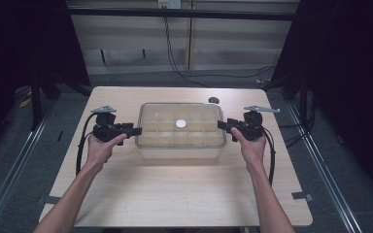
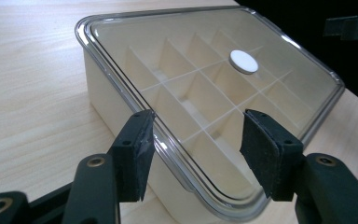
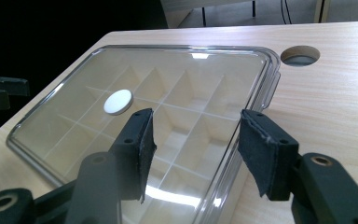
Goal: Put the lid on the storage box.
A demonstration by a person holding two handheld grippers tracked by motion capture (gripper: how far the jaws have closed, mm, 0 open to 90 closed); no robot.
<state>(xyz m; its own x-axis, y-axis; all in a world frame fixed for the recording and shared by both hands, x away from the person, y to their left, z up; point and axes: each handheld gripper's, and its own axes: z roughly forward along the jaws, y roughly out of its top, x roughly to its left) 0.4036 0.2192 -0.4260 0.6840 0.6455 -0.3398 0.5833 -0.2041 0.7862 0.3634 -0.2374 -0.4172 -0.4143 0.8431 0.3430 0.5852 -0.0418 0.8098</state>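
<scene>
left gripper point(image 1: 137, 130) wide, centre-left | right gripper point(image 1: 220, 124) wide, centre-right | lidded box point(image 1: 180, 144) centre, near corners cut off in gripper views | compartment contents unclear

In the left gripper view, the near corner of the clear-lidded box point(image 2: 200, 107) is running off the bottom edge, between the jaws. In the right gripper view, the box's near edge is likewise being cut off below. In the high view, the box's compartments are appearing too small and hazy to read.
</scene>
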